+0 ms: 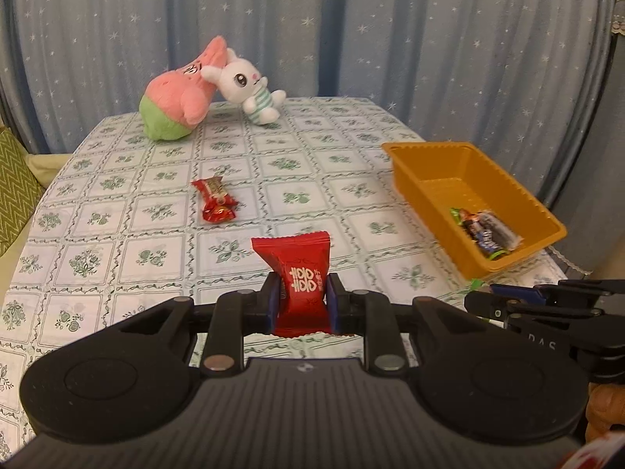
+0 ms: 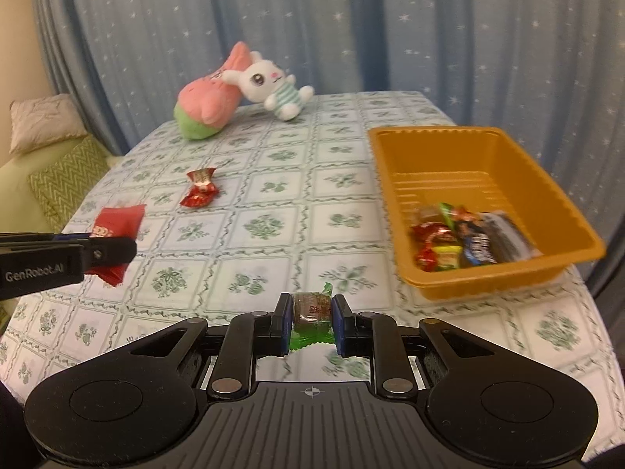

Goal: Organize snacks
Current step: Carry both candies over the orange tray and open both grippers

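My left gripper (image 1: pixel 304 297) is shut on a red pillow-shaped snack packet (image 1: pixel 299 273) with white characters, held above the tablecloth; from the right wrist view the same packet (image 2: pixel 117 222) shows at the left, pinched by the left gripper (image 2: pixel 105 250). My right gripper (image 2: pixel 311 314) is shut on a small brown candy in a green wrapper (image 2: pixel 311 308). An orange plastic tray (image 2: pixel 394 164) stands at the right and holds several wrapped candies (image 2: pixel 457 242); the tray (image 1: pixel 414 164) also shows in the left wrist view. One red twisted-wrapper candy (image 1: pixel 216 199) (image 2: pixel 200 189) lies on the table.
A pink-and-green plush toy (image 1: pixel 175 97) and a white rabbit plush (image 1: pixel 250 86) lie at the far side of the table. The green-patterned tablecloth (image 1: pixel 312 164) covers the table. Blue starry curtains hang behind. A green zigzag cushion (image 2: pixel 62 179) lies off the left edge.
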